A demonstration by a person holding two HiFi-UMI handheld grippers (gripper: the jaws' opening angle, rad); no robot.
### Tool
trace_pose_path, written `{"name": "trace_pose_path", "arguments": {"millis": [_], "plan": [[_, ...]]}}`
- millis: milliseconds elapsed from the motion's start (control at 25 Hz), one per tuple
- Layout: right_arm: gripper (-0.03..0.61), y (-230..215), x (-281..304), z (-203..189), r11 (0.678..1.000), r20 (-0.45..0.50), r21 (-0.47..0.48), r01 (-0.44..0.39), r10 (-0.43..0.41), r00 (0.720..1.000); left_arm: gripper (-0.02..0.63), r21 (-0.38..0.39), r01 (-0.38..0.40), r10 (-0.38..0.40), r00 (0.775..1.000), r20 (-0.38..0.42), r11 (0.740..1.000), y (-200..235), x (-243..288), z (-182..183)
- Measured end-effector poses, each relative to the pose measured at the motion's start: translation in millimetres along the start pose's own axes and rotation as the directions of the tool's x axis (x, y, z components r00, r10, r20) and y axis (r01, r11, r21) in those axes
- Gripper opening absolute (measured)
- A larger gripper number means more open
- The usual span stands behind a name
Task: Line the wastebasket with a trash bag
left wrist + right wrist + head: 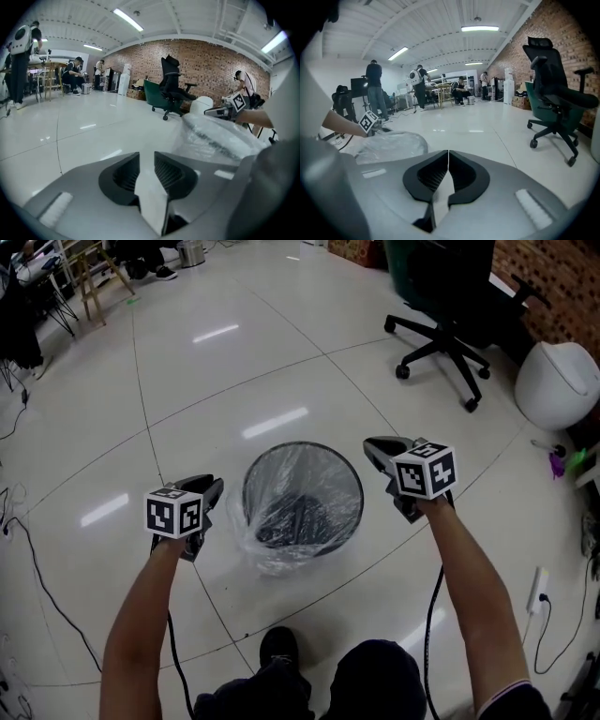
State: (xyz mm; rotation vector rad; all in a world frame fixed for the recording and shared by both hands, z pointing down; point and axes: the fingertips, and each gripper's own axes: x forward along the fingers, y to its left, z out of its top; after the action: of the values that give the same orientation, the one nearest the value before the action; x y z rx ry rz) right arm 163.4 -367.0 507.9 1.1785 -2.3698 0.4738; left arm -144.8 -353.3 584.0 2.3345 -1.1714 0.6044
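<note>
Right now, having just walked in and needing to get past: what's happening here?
A person stands over a round black mesh wastebasket, one hand-held gripper in each hand. A clear plastic trash bag already lines it, its edge draped loosely over the rim. The left hand-held gripper is open and empty; the right hand-held gripper is shut on nothing. They hang either side of the basket, neither gripping the bag.

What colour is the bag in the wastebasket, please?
Clear, see-through trash bag; best in head view.
</note>
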Motion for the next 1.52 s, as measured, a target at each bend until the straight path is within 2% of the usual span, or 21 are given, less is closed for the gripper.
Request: {"name": "trace_pose_path", "arguments": {"millis": [80,240,400,520,720,920,1320,1520], "plan": [[0.003,21.9,-6.2,15.3,0.998,0.003,-0.027,-0.054,0.054,0.999,0.012,0.023,-0.005,0.004,1.000,0.022,1.000,-8.7,-10.7,14.4],[0.002,72.6,-13.0,38.6,0.980,-0.001,-0.044,-0.194,0.194,0.981,0.012,0.067,0.008,-0.012,0.999,0.051,0.998,-32.1,-28.3,42.8],[0.002,132.3,-4.3,39.5,0.942,-0.072,-0.098,-0.322,0.316,0.946,0.012,0.101,0.018,-0.025,0.997,0.072,0.995,-53.8,-42.8,60.9],[0.002,167.9,9.9,37.2,0.915,-0.117,-0.110,-0.389,0.377,0.919,0.012,0.104,0.024,-0.033,0.996,0.086,0.994,-64.1,-50.2,67.7],[0.002,205.2,34.0,34.2,0.884,-0.169,-0.113,-0.454,0.433,0.885,0.012,0.087,0.024,-0.031,0.996,0.079,0.996,-62.7,-55.4,62.2],[0.002,216.6,57.6,19.9,0.874,-0.251,-0.130,-0.468,0.428,0.868,0.012,0.062,0.019,-0.023,0.998,0.066,0.998,-53.5,-53.3,52.3],[0.002,184.6,97.0,-23.4,0.911,-0.339,-0.105,-0.399,0.345,0.876,0.012,0.026,0.050,-0.052,0.996,0.069,0.998,-46.6,-38.5,47.2],[0.002,168.6,113.4,-33.2,0.936,-0.371,-0.116,-0.333,0.270,0.888,0.012,0.016,0.070,-0.071,0.996,0.058,0.997,-44.8,-31.1,41.3]]}}
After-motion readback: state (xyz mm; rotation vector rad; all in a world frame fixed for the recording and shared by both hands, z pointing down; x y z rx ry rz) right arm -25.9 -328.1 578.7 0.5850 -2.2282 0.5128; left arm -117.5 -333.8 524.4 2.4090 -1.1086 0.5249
